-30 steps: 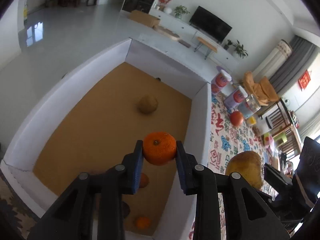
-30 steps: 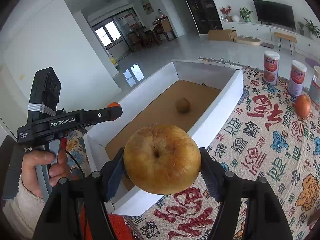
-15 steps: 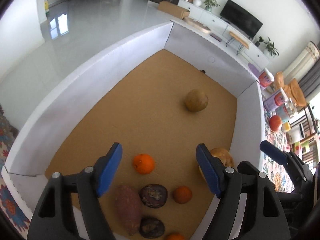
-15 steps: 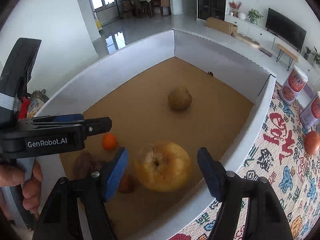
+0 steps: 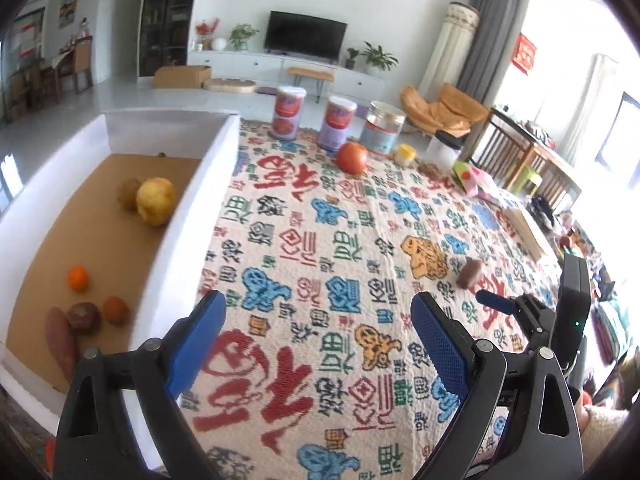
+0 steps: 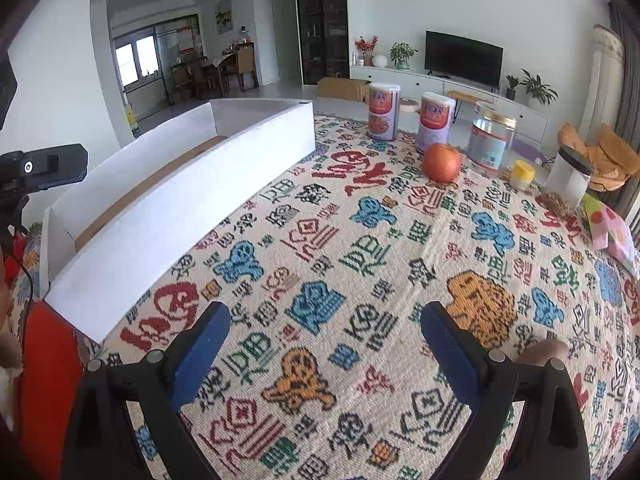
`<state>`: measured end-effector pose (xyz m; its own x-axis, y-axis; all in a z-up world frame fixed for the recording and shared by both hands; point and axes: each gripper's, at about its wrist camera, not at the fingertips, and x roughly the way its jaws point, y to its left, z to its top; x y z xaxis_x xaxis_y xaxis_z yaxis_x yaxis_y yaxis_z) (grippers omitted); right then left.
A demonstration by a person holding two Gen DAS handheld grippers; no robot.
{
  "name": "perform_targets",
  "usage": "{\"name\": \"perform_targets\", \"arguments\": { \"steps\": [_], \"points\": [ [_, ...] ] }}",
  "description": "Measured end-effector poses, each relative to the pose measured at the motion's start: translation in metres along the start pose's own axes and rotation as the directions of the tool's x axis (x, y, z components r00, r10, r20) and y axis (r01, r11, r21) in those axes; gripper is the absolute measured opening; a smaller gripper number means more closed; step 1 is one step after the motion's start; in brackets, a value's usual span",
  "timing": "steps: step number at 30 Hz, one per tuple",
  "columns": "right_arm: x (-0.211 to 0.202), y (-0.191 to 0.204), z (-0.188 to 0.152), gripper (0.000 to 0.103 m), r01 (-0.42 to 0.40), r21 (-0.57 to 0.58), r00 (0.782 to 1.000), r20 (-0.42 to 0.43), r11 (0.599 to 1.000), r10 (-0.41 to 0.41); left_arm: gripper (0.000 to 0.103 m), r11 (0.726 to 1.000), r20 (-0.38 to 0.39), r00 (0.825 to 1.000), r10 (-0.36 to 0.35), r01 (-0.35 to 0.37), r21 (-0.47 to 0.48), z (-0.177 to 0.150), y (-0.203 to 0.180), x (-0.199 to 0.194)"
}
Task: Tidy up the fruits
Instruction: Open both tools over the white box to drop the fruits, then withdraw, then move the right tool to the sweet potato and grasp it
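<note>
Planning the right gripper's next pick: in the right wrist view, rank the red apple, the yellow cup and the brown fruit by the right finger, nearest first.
1. brown fruit, just behind the right finger.
2. red apple, far ahead, before the canisters.
3. yellow cup, right of the apple; too close to call.

- The box [image 5: 192, 204] sits on the patterned cloth [image 5: 320, 248], at its left side.
- Inside the box, a pear [image 5: 156, 201] lies near the right wall, touching a smaller round fruit [image 5: 129, 193] behind it on the left.
- Nearer the camera lie a tangerine [image 5: 78, 278], a second tangerine [image 5: 116, 309], a dark round fruit [image 5: 83, 317] and a sweet potato [image 5: 60, 342], the last three close together.
- On the cloth, right of the box, an apple [image 6: 441, 162] stands in front of two cans [image 6: 384, 111] and a jar [image 6: 493, 141].
- A brownish piece, perhaps another sweet potato [image 5: 470, 273], lies well apart at the right.
</note>
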<state>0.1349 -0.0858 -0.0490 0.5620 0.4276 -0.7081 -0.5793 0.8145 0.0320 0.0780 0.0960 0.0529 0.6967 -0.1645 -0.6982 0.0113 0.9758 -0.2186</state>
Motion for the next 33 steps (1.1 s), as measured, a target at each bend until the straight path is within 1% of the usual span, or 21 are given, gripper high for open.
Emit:
{"name": "perform_targets", "arguments": {
  "steps": [2, 3, 5, 7, 9, 10, 12, 13, 14, 16, 18, 23, 26, 27, 28, 29, 30, 31, 33],
  "points": [
    [-0.015, -0.034, -0.047, 0.096, 0.062, 0.036, 0.998, -0.028, 0.997, -0.061, 0.095, 0.997, -0.061, 0.997, -0.039, 0.042, 0.058, -0.018, -0.036, 0.034],
    [-0.024, -0.053, -0.07, 0.096, 0.102, 0.068, 0.994, -0.042, 0.992, -0.099, 0.095, 0.996, -0.09, 0.995, -0.042, 0.049, 0.076, -0.026, -0.049, 0.052],
    [-0.033, -0.089, -0.099, 0.096, 0.183, 0.134, 0.982, -0.072, 0.974, -0.175, 0.095, 0.994, -0.133, 0.991, -0.033, 0.046, 0.099, -0.04, -0.072, 0.083],
    [-0.043, -0.117, -0.115, 0.096, 0.266, 0.191, 0.963, -0.097, 0.945, -0.251, 0.095, 0.994, -0.139, 0.99, -0.003, 0.019, 0.109, -0.045, -0.081, 0.106],
    [-0.046, -0.146, -0.125, 0.096, 0.342, 0.228, 0.938, -0.138, 0.911, -0.318, 0.095, 0.994, -0.124, 0.992, 0.022, -0.008, 0.111, -0.048, -0.082, 0.117],
    [-0.046, -0.155, -0.128, 0.096, 0.368, 0.241, 0.928, -0.149, 0.898, -0.341, 0.095, 0.993, -0.12, 0.992, 0.038, -0.024, 0.116, -0.046, -0.081, 0.123],
    [-0.047, -0.166, -0.135, 0.096, 0.383, 0.264, 0.923, -0.149, 0.885, -0.354, 0.095, 0.988, -0.122, 0.989, 0.079, -0.061, 0.144, -0.042, -0.078, 0.135],
    [-0.045, -0.169, -0.14, 0.096, 0.38, 0.279, 0.924, -0.149, 0.882, -0.351, 0.095, 0.983, -0.123, 0.987, 0.101, -0.081, 0.163, -0.041, -0.076, 0.14],
    [-0.042, -0.171, -0.143, 0.096, 0.376, 0.292, 0.925, -0.17, 0.879, -0.339, 0.095, 0.979, -0.123, 0.985, 0.123, -0.099, 0.18, -0.042, -0.073, 0.144],
    [-0.046, -0.169, -0.143, 0.097, 0.388, 0.294, 0.921, -0.153, 0.873, -0.358, 0.095, 0.975, -0.128, 0.982, 0.141, -0.116, 0.188, -0.047, -0.068, 0.149],
    [-0.044, -0.169, -0.143, 0.097, 0.392, 0.289, 0.919, -0.166, 0.873, -0.358, 0.095, 0.976, -0.11, 0.985, 0.134, -0.111, 0.187, -0.05, -0.067, 0.148],
    [-0.041, -0.175, -0.144, 0.099, 0.369, 0.326, 0.928, -0.176, 0.87, -0.328, 0.099, 0.974, -0.121, 0.983, 0.136, -0.111, 0.196, -0.051, -0.069, 0.152],
    [-0.041, -0.174, -0.143, 0.099, 0.372, 0.333, 0.927, -0.175, 0.866, -0.331, 0.1, 0.974, -0.125, 0.983, 0.135, -0.109, 0.199, -0.051, -0.07, 0.155],
    [-0.042, -0.174, -0.142, 0.097, 0.347, 0.36, 0.938, -0.161, 0.866, -0.308, 0.1, 0.974, -0.126, 0.983, 0.134, -0.108, 0.199, -0.051, -0.07, 0.155],
    [-0.043, -0.175, -0.138, 0.091, 0.287, 0.414, 0.958, -0.124, 0.864, -0.258, 0.1, 0.974, -0.126, 0.983, 0.134, -0.107, 0.198, -0.05, -0.07, 0.155],
    [-0.043, -0.175, -0.133, 0.082, 0.226, 0.463, 0.974, -0.092, 0.857, -0.207, 0.1, 0.974, -0.126, 0.983, 0.135, -0.108, 0.199, -0.05, -0.07, 0.155],
    [-0.039, -0.176, -0.124, 0.078, 0.172, 0.504, 0.985, -0.072, 0.847, -0.157, 0.1, 0.974, -0.126, 0.983, 0.134, -0.108, 0.199, -0.05, -0.07, 0.155],
    [-0.033, -0.178, -0.113, 0.073, 0.132, 0.54, 0.991, -0.06, 0.831, -0.118, 0.1, 0.974, -0.126, 0.983, 0.134, -0.107, 0.198, -0.05, -0.07, 0.155],
    [-0.019, -0.183, -0.091, 0.069, 0.081, 0.599, 0.996, -0.027, 0.797, -0.081, 0.1, 0.974, -0.126, 0.983, 0.134, -0.107, 0.198, -0.05, -0.07, 0.155]
  ]
}}
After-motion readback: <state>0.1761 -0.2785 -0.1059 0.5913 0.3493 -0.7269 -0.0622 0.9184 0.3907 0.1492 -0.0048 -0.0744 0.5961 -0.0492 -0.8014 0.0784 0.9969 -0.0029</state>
